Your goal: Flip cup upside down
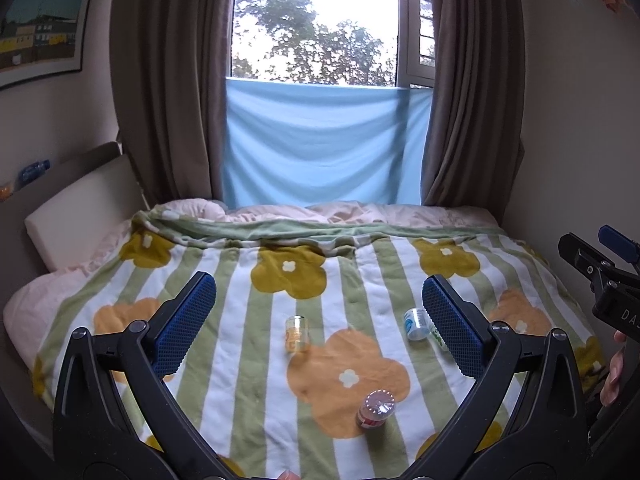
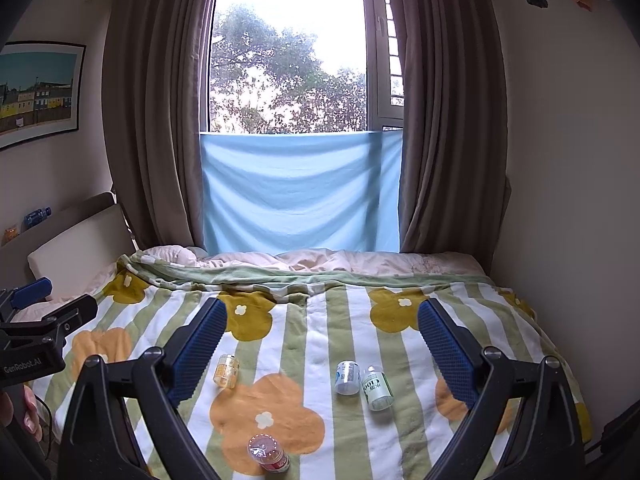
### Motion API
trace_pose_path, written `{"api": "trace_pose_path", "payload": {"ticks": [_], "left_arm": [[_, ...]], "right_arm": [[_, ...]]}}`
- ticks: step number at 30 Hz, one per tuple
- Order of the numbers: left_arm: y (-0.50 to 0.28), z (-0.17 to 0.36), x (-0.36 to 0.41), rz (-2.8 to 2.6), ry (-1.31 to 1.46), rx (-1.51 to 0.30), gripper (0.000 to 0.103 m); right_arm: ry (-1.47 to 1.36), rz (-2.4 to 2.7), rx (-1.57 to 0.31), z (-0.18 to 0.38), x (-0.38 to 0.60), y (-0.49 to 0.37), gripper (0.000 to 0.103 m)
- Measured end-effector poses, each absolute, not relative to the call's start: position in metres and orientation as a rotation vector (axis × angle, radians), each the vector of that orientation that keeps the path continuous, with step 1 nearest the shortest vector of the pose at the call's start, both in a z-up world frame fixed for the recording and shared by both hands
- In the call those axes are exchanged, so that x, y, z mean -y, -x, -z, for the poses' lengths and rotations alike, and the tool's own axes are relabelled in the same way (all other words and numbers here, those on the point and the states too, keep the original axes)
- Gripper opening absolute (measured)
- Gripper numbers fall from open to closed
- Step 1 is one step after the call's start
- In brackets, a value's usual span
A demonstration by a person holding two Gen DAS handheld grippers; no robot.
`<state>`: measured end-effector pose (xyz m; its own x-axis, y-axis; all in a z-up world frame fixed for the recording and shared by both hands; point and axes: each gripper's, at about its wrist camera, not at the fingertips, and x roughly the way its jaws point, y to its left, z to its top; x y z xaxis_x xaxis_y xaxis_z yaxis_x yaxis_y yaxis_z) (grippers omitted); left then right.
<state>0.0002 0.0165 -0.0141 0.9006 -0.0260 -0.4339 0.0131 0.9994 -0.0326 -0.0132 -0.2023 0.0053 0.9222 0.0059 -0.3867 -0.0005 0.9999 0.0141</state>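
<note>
Four small clear plastic cups stand on a flowered, striped blanket (image 1: 224, 360). An orange-print cup (image 1: 297, 333) (image 2: 226, 371) is at the left. A blue-print cup (image 1: 416, 323) (image 2: 347, 377) and a green-print cup (image 2: 377, 387) stand side by side at the right; in the left wrist view the green one (image 1: 439, 339) is partly hidden behind my finger. A red-print cup (image 1: 375, 409) (image 2: 269, 453) is nearest, its flat base facing up. My left gripper (image 1: 319, 324) is open and empty above the blanket. My right gripper (image 2: 322, 350) is open and empty too.
The bed fills the room between a headboard with a cushion (image 1: 76, 216) at the left and a wall (image 2: 560, 200) at the right. Brown curtains and a blue cloth (image 1: 320, 144) hang at the window behind. A bottle (image 2: 37, 216) sits on the headboard shelf.
</note>
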Motion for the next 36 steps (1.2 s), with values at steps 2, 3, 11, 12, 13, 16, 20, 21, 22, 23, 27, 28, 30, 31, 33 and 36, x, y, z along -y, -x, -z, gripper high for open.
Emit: {"api": "trace_pose_path", "payload": {"ticks": [2, 3, 11, 12, 13, 16, 20, 21, 22, 23, 27, 28, 30, 31, 33, 36], "left_arm": [[0.0002, 0.0145, -0.0167, 0.024, 0.024, -0.448, 0.103], [0.0004, 0.0146, -0.0165, 0.024, 0.02, -0.448, 0.103], [0.002, 0.0129, -0.0203, 0.031, 0.018, -0.434, 0.103], [0.0019, 0.0125, -0.0212, 0.03, 0.017, -0.431, 0.103], [0.0023, 0.0119, -0.0213, 0.033, 0.016, -0.427, 0.103], [0.0034, 0.0107, -0.0221, 0.037, 0.018, -0.414, 0.103], [0.0024, 0.0095, -0.0194, 0.027, 0.002, -0.407, 0.103], [0.0029, 0.0094, -0.0192, 0.021, -0.006, -0.403, 0.103], [0.0029, 0.0093, -0.0183, 0.016, -0.013, -0.397, 0.103], [0.0036, 0.0089, -0.0168, 0.008, -0.019, -0.389, 0.103], [0.007, 0.0073, -0.0148, -0.006, -0.031, -0.36, 0.103], [0.0073, 0.0073, -0.0144, -0.013, -0.031, -0.355, 0.103], [0.0084, 0.0071, -0.0143, -0.02, -0.028, -0.348, 0.103], [0.009, 0.007, -0.0146, -0.02, -0.027, -0.342, 0.103], [0.0081, 0.0069, -0.0147, -0.024, -0.026, -0.338, 0.103], [0.01, 0.0071, -0.0149, -0.028, -0.03, -0.325, 0.103]], "right_arm": [[-0.014, -0.001, -0.398, -0.0064, 0.2025, 0.0124, 0.095], [-0.014, 0.001, -0.396, -0.0075, 0.2028, 0.0128, 0.095], [-0.018, 0.007, -0.396, -0.0091, 0.2051, 0.0141, 0.095], [-0.018, 0.007, -0.396, -0.0092, 0.2053, 0.0148, 0.095], [-0.018, 0.008, -0.395, -0.0093, 0.2054, 0.015, 0.095], [-0.016, 0.006, -0.394, -0.0091, 0.2057, 0.0153, 0.095], [-0.017, 0.006, -0.397, -0.0094, 0.2059, 0.0156, 0.095], [-0.018, 0.006, -0.396, -0.0093, 0.2057, 0.015, 0.095], [-0.018, 0.006, -0.396, -0.0095, 0.2058, 0.0149, 0.095], [-0.018, 0.005, -0.395, -0.0092, 0.2056, 0.0147, 0.095], [-0.018, 0.005, -0.397, -0.009, 0.2056, 0.0148, 0.095], [-0.018, 0.004, -0.397, -0.0088, 0.2054, 0.0145, 0.095], [-0.018, 0.005, -0.397, -0.0086, 0.2049, 0.0147, 0.095], [-0.017, 0.005, -0.397, -0.0085, 0.2045, 0.0148, 0.095], [-0.019, 0.004, -0.398, -0.0083, 0.2044, 0.0148, 0.095], [-0.018, 0.005, -0.398, -0.0081, 0.2043, 0.015, 0.095]]}}
